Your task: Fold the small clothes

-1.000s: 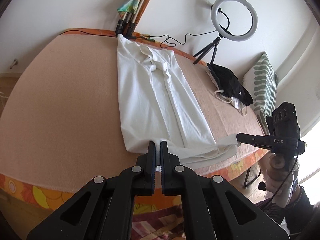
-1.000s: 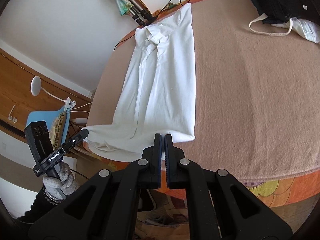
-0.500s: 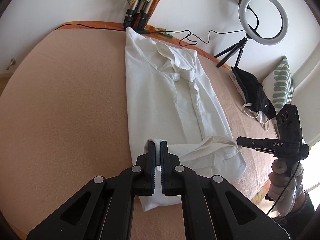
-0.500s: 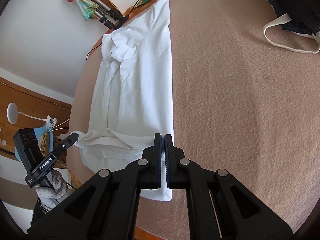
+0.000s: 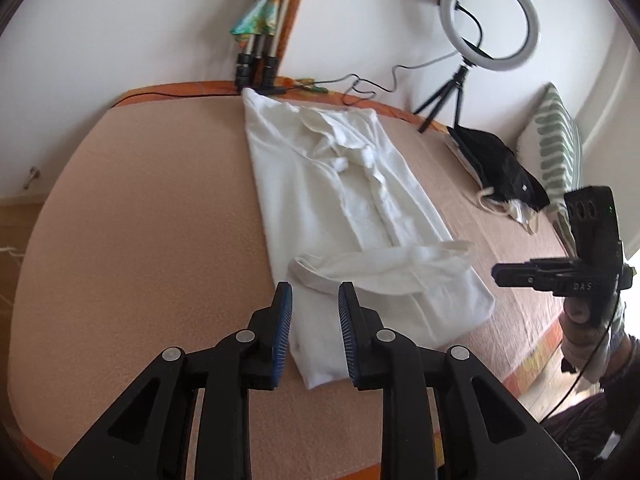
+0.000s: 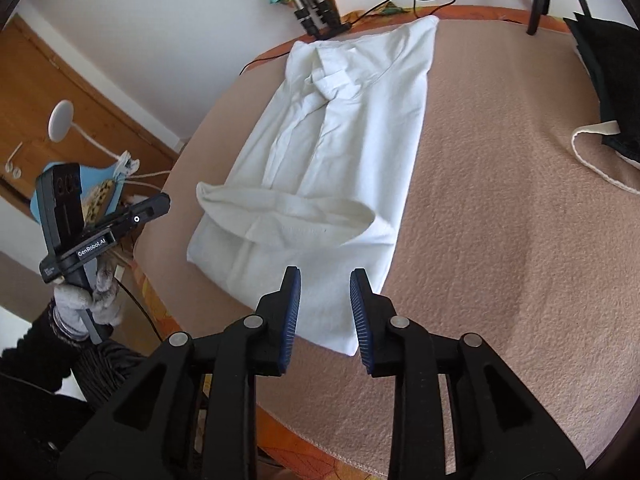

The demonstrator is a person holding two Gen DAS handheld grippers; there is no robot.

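Note:
A white collared shirt (image 5: pixel 332 184) lies flat on a peach blanket (image 5: pixel 140 220), collar at the far end. Its lower hem (image 5: pixel 380 268) is folded up and lies as a loose band across the body. My left gripper (image 5: pixel 315 296) hovers over the near left corner of the fold. Its jaws are opening and the blue pads press on nothing. In the right wrist view the same shirt (image 6: pixel 348 120) and folded hem (image 6: pixel 288 208) show. My right gripper (image 6: pixel 326 280) hangs over the near right corner, jaws opening, free of the cloth. Each gripper shows side-on in the other's view.
A ring light on a small tripod (image 5: pixel 490 20) stands at the far right, with a cable (image 5: pixel 360 84) along the back edge. A black garment (image 5: pixel 500 172) and a striped cushion (image 5: pixel 556 140) lie to the right. Tripod legs (image 5: pixel 258 68) stand behind the collar. The orange edge (image 6: pixel 280 424) runs near me.
Both grippers, shut on the shirt's hem, carried it up over the body, then let go. The hem now rests folded across the shirt and both jaws stand apart.

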